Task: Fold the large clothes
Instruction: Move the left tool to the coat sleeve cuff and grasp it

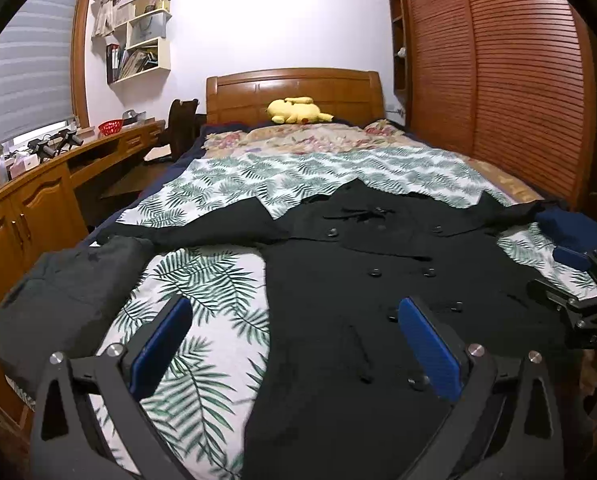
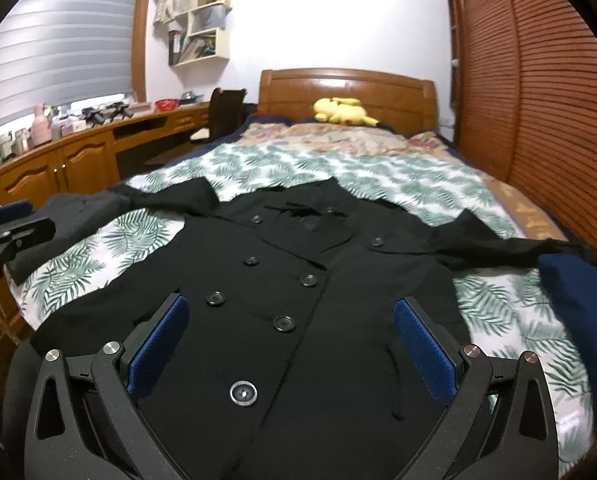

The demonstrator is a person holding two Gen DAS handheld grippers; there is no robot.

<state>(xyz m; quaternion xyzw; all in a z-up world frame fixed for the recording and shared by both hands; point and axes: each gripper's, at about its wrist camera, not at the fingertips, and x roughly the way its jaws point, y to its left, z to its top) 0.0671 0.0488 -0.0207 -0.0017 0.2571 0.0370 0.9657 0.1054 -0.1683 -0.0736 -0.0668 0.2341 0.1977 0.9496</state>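
Observation:
A black double-breasted coat (image 1: 358, 280) lies flat, front up, on the leaf-print sheet (image 1: 202, 280), sleeves spread to both sides; it also shows in the right wrist view (image 2: 298, 272). My left gripper (image 1: 294, 320) is open and empty, hovering above the coat's lower left edge. My right gripper (image 2: 290, 320) is open and empty above the coat's lower front, over the buttons (image 2: 284, 323). The right gripper also shows at the right edge of the left wrist view (image 1: 578, 280). The left gripper shows at the left edge of the right wrist view (image 2: 6, 236).
A folded dark grey garment (image 1: 58, 300) lies on the bed's left corner. A navy cloth (image 2: 578, 300) lies at the right edge. A yellow plush toy (image 1: 296, 111) sits by the wooden headboard (image 1: 294, 88). A wooden desk (image 1: 38, 200) runs along the left, a louvred wardrobe (image 1: 498, 60) along the right.

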